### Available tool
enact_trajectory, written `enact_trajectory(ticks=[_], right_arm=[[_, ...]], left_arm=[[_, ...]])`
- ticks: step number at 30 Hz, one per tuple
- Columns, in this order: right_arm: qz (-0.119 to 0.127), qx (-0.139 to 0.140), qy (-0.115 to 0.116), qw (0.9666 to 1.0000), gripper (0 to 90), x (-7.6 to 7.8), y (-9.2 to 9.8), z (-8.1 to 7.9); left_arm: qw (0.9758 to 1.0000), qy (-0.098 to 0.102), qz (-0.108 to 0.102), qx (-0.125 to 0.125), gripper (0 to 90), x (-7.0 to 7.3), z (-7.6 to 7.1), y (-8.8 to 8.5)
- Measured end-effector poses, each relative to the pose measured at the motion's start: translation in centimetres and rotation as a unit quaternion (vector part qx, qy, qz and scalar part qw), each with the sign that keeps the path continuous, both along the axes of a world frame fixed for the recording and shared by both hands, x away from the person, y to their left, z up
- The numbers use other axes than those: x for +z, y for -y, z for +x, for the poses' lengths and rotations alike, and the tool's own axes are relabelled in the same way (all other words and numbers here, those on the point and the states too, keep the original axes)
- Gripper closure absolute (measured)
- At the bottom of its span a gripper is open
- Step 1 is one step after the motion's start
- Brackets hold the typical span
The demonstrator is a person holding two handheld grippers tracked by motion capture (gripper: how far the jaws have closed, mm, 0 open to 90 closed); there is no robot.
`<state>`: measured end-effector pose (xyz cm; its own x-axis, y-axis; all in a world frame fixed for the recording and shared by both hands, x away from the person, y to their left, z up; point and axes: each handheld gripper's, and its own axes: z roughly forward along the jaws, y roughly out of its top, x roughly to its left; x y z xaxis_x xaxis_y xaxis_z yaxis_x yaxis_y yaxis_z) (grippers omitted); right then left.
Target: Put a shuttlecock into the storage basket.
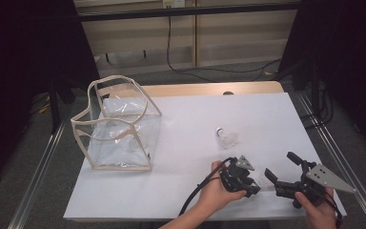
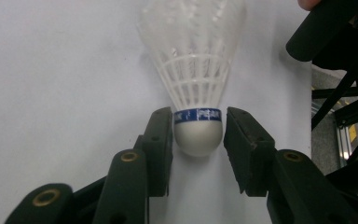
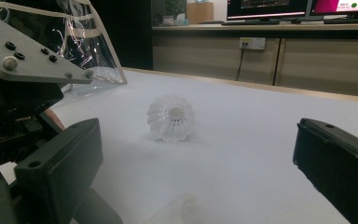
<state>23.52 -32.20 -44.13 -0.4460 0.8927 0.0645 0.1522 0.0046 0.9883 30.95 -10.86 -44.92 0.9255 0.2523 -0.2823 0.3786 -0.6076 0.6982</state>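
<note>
A white shuttlecock with a blue band lies on the white table sheet, its cork base between the jaws of my left gripper. The left pad touches the cork and a thin gap shows at the right pad. In the high view this shuttlecock lies between my left gripper and my right gripper, near the front edge. My right gripper stands wide open with nothing between its pads. A second shuttlecock lies farther back on the sheet.
A clear plastic bag with beige trim stands open at the left of the white sheet. The right gripper's black jaw is close by at the left gripper view's top right. Cables run along the floor behind the table.
</note>
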Motion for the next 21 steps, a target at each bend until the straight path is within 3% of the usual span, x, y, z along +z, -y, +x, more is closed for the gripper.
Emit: enact_trajectory(ticks=[4,6,8,14,15,21], right_arm=[[0.002,0.000,0.000,1.0000,1.0,0.0,0.1,0.0],[0.002,-0.001,0.000,1.0000,1.0,0.0,0.1,0.0],[0.003,-0.001,0.000,1.0000,1.0,0.0,0.1,0.0],[0.001,0.001,0.001,1.0000,1.0,0.0,0.1,0.0],[0.001,0.001,0.001,1.0000,1.0,0.0,0.1,0.0],[0.000,0.000,0.001,1.0000,1.0,0.0,0.1,0.0]], left_arm=[[0.9998,0.019,0.001,-0.006,56.7,-0.3,-0.1,0.6],[0.9996,0.028,0.002,-0.009,58.7,-0.3,-0.1,0.8],[0.9996,0.022,0.007,-0.015,64.6,-0.2,-0.1,0.8],[0.9999,0.000,0.006,-0.009,65.5,0.2,0.1,0.1],[0.9999,-0.008,-0.002,-0.009,65.5,0.3,0.2,-0.1],[0.9999,-0.007,0.008,-0.007,65.5,0.7,0.6,-1.6]])
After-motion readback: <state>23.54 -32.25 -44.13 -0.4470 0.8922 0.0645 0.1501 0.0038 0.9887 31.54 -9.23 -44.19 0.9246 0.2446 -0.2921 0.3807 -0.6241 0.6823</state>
